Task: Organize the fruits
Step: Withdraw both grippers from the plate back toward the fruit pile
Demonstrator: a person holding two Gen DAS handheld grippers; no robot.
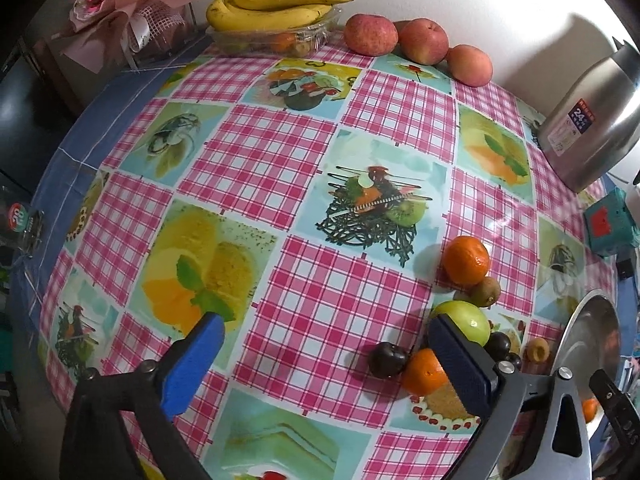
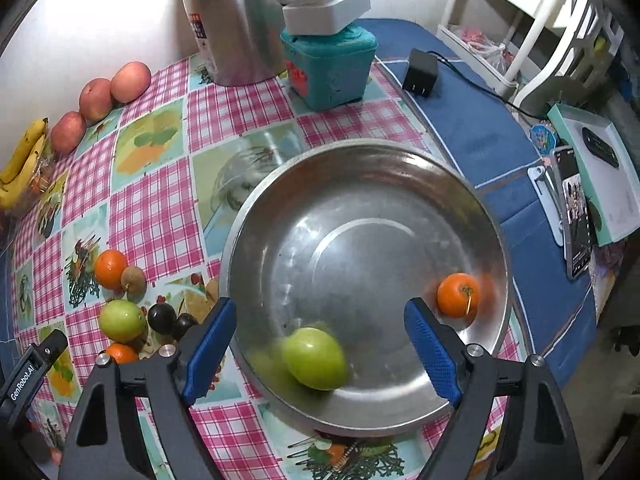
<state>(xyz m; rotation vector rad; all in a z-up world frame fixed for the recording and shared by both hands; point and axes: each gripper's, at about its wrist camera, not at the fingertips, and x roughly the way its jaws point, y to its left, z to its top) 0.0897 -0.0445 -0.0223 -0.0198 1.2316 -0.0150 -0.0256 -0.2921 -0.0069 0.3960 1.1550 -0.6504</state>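
Note:
A steel bowl holds a green apple, blurred, and an orange by its right wall. My right gripper hangs open over the bowl; the apple lies just below its fingers, untouched. Left of the bowl on the checked cloth sits a cluster: an orange, a kiwi, a green apple, dark plums and another orange. My left gripper is wide open over bare cloth, its right finger in front of that cluster, nothing between the pads.
Bananas lie on a clear plastic box at the back wall, with three red apples beside them. A steel thermos and a teal box stand at the right. A charger and a phone lie beyond the bowl.

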